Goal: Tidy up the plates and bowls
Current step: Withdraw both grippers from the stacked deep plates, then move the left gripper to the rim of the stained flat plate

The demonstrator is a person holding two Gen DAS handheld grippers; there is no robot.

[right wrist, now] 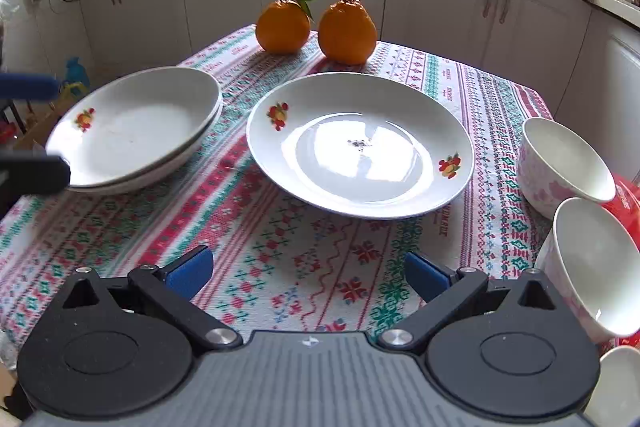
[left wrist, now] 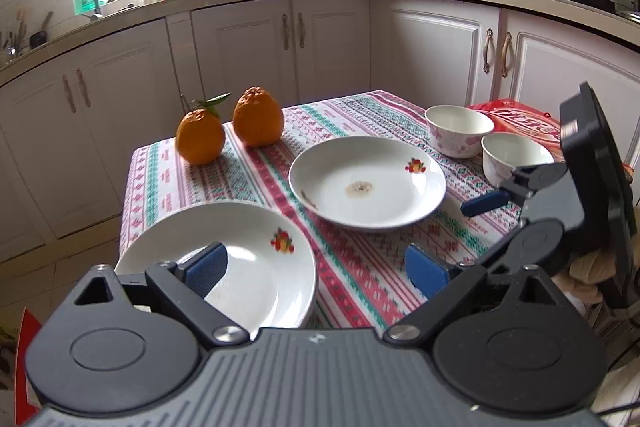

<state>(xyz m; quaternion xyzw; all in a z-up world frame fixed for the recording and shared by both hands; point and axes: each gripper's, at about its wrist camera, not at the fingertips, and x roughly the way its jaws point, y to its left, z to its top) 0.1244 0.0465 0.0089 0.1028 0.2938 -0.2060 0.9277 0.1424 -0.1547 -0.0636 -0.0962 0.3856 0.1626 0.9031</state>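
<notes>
While lying flat mid-worktop [right wrist: 280, 267], single plate [right wrist: 360, 147] straight ahead of right claw [right wrist: 306, 273], round, so no long axis; nearer this hand than the left. Spread fully wide, empty, touching nothing. Left claw [left wrist: 316, 265] also wide, empty, over stacked plates [left wrist: 248, 259] at left edge.

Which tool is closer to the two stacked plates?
Left. The left tool hangs right over the stacked plates, one finger above the top plate. The right tool sits over bare cloth, off to their side.
</notes>
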